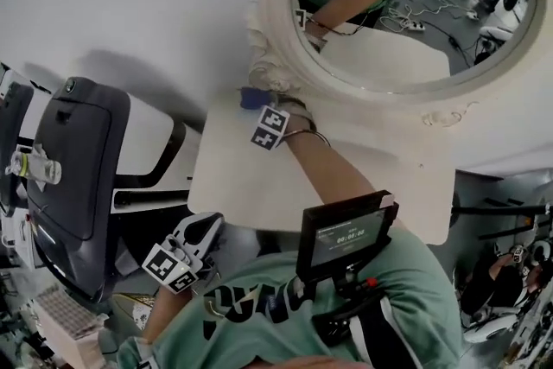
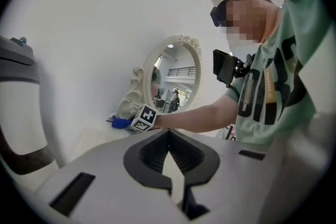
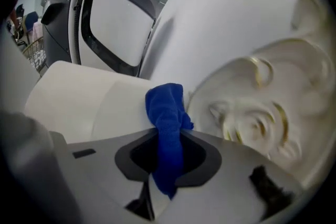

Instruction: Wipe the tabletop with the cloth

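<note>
The right arm (image 1: pixel 333 177) reached straight across the cream tabletop (image 1: pixel 251 190). The right gripper (image 3: pixel 168 136) pinched a blue cloth (image 3: pixel 167 113) at the far edge, beside the ornate mirror (image 1: pixel 275 22). The left gripper (image 2: pixel 168 136) hung low near the table's corner, jaws pressed together, empty.

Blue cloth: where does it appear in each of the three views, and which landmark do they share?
Head view: the blue cloth is at upper centre, just beyond the marker cube.
Left gripper view: small, left of centre, beside the same cube.
Right gripper view: in the centre, clamped in the tongs of the right gripper.
Shared landmark: the carved white mirror frame, right next to the cloth in all three views.
</note>
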`<state>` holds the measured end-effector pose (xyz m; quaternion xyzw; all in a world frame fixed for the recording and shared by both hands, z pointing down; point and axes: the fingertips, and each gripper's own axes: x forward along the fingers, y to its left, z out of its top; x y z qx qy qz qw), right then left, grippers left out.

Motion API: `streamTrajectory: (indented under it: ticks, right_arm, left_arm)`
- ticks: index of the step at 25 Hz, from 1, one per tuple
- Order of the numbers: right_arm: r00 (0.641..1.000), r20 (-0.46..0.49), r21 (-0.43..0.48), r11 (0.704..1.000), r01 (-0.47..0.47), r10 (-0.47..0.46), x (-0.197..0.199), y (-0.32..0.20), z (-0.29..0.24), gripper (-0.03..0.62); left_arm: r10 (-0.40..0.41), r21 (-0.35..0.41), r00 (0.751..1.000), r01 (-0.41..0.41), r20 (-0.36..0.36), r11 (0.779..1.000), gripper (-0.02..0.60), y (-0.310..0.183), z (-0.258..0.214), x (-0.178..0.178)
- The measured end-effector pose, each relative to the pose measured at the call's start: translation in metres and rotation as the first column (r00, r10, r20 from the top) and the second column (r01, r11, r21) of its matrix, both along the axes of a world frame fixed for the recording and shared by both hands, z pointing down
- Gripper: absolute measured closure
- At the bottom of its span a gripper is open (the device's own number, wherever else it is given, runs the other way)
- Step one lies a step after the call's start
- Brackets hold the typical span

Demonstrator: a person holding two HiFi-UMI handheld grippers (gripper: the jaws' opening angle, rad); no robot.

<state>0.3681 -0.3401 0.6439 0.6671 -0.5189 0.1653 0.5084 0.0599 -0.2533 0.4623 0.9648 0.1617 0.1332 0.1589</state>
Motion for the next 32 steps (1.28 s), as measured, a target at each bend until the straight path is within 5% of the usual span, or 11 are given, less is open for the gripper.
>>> streamTrajectory:
  ticks: [7, 13, 19, 22, 27, 32]
  right_arm:
    - [0.961, 0.07, -0.026, 0.964, -0.266, 0.267, 0.085, 0.282, 0.011, 0.517]
    - [0.843, 0.044, -0.115, 0.84, -0.53, 0.537, 0.157, 0.563, 0.005, 0.517]
    - [0.78, 0.007, -0.17, 0.77, -0.615, 0.625, 0.171, 0.657, -0.006, 0.517]
    - [0.799, 0.023, -0.118, 0.796, -0.594, 0.6, 0.157, 0.607, -0.006, 0.517]
    - [0.932, 0.26, 0.065, 0.959, -0.277, 0.252, 0.053, 0.338, -0.013, 0.516]
    - [0.94, 0.338, 0.16, 0.987, -0.002, -0.053, -0.051, 0.069, -0.033, 0.517]
  left_arm:
    - [0.218, 0.017, 0.976, -0.218, -0.009, 0.976, 0.572, 0.155, -0.017, 0.099]
    - [0.384, -0.016, 0.923, -0.384, -0.019, 0.923, 0.572, 0.295, -0.044, 0.164]
    - [0.422, -0.027, 0.906, -0.423, -0.024, 0.906, 0.572, 0.325, -0.06, 0.176]
    - [0.393, -0.024, 0.919, -0.394, -0.046, 0.919, 0.572, 0.29, -0.046, 0.167]
    - [0.258, -0.044, 0.964, -0.261, -0.065, 0.964, 0.572, 0.171, -0.022, 0.12]
    - [0.14, -0.048, 0.987, -0.144, -0.072, 0.988, 0.572, 0.055, -0.025, 0.056]
